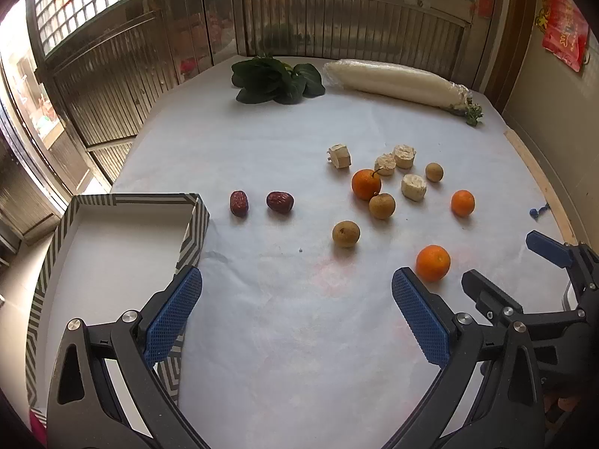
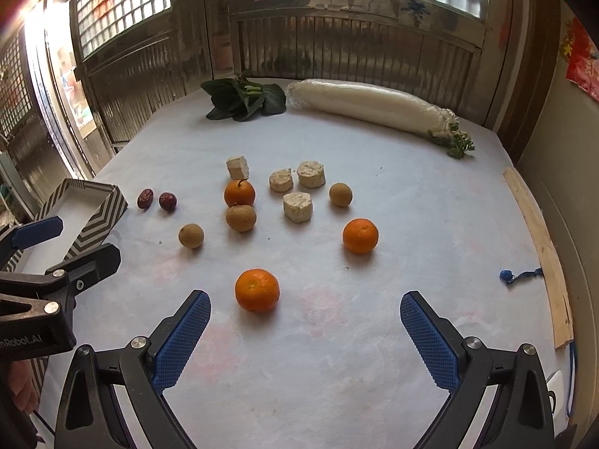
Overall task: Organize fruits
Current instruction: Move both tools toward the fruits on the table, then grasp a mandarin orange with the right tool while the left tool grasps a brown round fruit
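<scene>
Two grippers are hovering over your white-covered table [image 2: 430, 224], and both are standing wide apart at the fingers with nothing between them. Your left gripper [image 1: 295, 314] is sitting beside the striped box [image 1: 194, 224], which is lying at the table's left edge. Your right gripper [image 2: 305, 333] is facing the nearest orange [image 2: 257, 290], just beyond its left finger. Two more oranges [image 2: 360, 235], three longans [image 2: 241, 217] and two red dates [image 2: 167, 201] are lying scattered mid-table, the dates nearest the box. Four pale cut chunks [image 2: 297, 206] are sitting among them, and leafy greens [image 2: 243, 99] and a wrapped white radish [image 2: 370, 106] are lying at the far edge.
</scene>
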